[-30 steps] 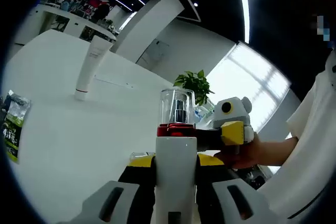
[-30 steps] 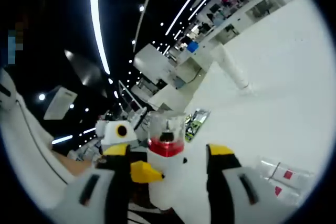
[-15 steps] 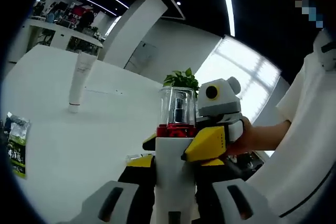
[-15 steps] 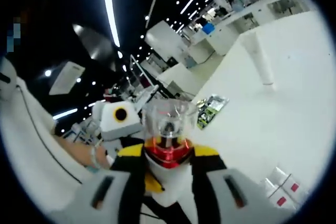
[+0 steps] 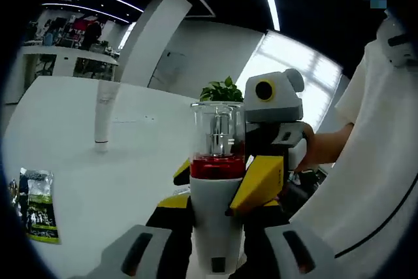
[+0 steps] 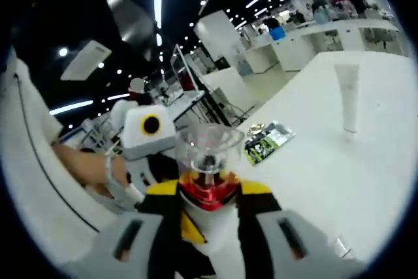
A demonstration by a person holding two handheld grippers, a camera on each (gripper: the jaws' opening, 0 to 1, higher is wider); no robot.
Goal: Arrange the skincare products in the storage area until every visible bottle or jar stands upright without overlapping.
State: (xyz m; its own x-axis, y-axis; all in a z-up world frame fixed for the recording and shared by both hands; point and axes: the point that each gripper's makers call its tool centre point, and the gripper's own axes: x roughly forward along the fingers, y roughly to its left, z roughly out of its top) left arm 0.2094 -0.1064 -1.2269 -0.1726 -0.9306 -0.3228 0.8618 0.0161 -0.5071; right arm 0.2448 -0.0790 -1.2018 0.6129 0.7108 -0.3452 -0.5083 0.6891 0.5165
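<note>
bottle: white pump bottle w/ red collar + clear cap (image 5: 217,187), frame centre, upright
L gripper (image 5: 215,253): jaws clamped on bottle base
R gripper (image 6: 208,227): jaws clamped on its neck
tube: white squeeze tube (image 5: 104,112) standing cap-down, upper left, on white table (image 5: 98,187)
sachet: green sachet (image 5: 38,204), lower left

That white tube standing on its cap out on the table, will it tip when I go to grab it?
Probably yes. The white tube is tall and slim and stands on a narrow cap, so a sideways nudge would likely topple it. It looks like soft plastic, so it may give under the jaws. Once down it could roll on the smooth white table.
</note>
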